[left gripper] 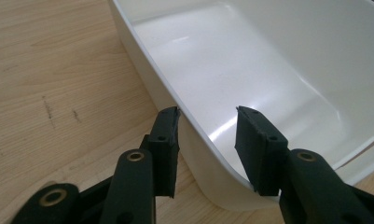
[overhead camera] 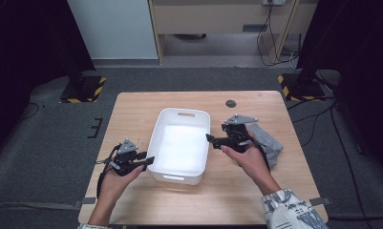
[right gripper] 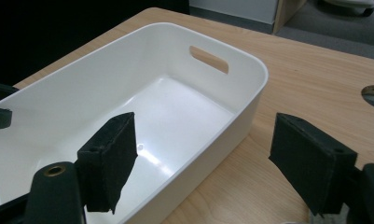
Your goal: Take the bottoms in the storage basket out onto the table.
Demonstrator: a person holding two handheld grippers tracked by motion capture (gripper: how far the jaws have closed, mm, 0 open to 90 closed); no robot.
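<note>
**Bin between two hand-held grippers**

Here, nearest the person, the left hand-held gripper sits at the near left corner of the white bin, on the wooden desk. In the left gripper view its jaws straddle the bin's wall: one pad lies outside, right against the rim, and the other hangs inside, clear of the wall. So the jaws stand spread around the rim without pinching it.

Farther along, the right hand-held gripper is held at the bin's right side, its tip just by the rim. Its jaws are spread wide with nothing between the pads; in the right gripper view one pad shows over the bin's inside and the other over the desk.

The bin stands in the middle of the desk, long side running away from the person, with a handle slot in its far end wall.

Just behind the right hand lies a crumpled grey cloth. Near the far edge of the desk is a round dark cable hole.
</note>
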